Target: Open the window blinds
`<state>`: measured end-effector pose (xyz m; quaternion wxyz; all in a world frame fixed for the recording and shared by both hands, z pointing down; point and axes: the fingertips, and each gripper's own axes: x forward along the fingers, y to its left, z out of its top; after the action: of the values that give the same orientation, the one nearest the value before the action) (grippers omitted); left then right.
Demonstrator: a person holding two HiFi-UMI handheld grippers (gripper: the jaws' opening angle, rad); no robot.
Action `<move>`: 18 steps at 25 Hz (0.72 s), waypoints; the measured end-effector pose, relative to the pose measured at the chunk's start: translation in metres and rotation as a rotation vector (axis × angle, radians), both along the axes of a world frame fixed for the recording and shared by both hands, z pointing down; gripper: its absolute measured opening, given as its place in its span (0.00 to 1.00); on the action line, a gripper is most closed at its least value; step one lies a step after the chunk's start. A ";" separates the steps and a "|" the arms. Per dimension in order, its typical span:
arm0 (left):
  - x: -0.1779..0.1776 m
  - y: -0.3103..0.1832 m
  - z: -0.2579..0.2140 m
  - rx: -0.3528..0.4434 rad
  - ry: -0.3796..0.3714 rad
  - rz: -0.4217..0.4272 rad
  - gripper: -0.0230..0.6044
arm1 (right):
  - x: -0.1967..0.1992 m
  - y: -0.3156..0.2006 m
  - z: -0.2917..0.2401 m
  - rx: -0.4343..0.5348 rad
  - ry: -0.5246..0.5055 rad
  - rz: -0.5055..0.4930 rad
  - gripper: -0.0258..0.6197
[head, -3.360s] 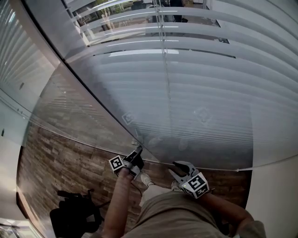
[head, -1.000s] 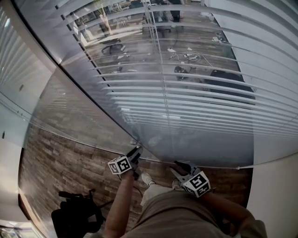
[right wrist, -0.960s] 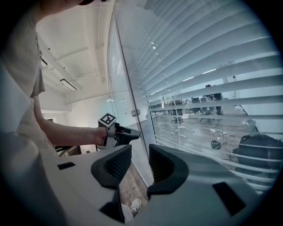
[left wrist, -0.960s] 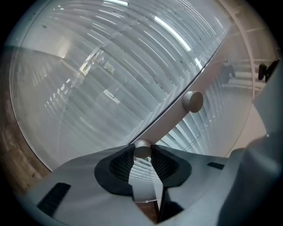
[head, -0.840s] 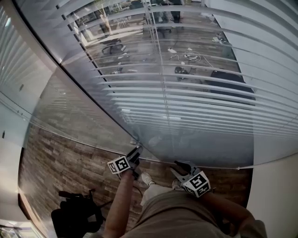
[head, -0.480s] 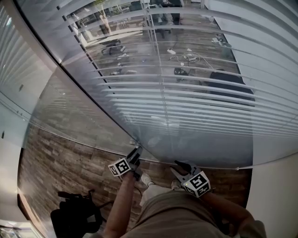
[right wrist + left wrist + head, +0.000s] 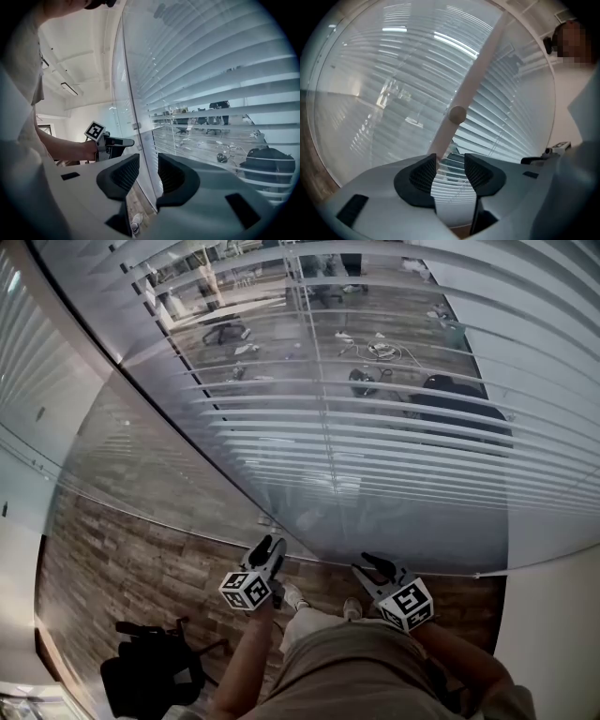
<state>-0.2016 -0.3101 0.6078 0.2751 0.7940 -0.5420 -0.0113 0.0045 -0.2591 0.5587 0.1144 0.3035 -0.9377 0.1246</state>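
Across the top, blinds: white slatted window blinds (image 7: 375,442) tipped flat; we see through.
Left gripper (image 7: 450,161): jaws just spreading; round white rod (image 7: 474,77) near, unpinched.
Right gripper (image 7: 148,165): spread, empty.
Tip: we pull back straight, missing the rod.

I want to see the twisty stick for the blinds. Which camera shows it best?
The left gripper view: the white stick slants across it, big and close. The head view and right gripper view don't show it clearly.
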 end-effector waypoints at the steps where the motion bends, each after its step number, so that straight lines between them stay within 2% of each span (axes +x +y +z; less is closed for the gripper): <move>1: 0.004 0.002 -0.003 0.014 -0.034 0.012 0.35 | 0.002 0.000 -0.001 0.004 0.000 0.003 0.24; 4: 0.017 0.011 -0.011 0.036 -0.123 0.044 0.35 | 0.010 0.003 -0.005 0.008 0.003 0.007 0.24; 7: 0.027 0.015 -0.017 0.039 -0.178 0.064 0.35 | 0.014 0.000 -0.011 0.015 0.002 0.012 0.24; 18: 0.038 0.023 -0.033 0.061 -0.231 0.104 0.35 | 0.018 -0.002 -0.020 0.024 0.008 0.036 0.24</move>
<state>-0.1633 -0.2872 0.5743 0.1870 0.8250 -0.5275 0.0782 0.0227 -0.2614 0.5383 0.1123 0.3223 -0.9330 0.1144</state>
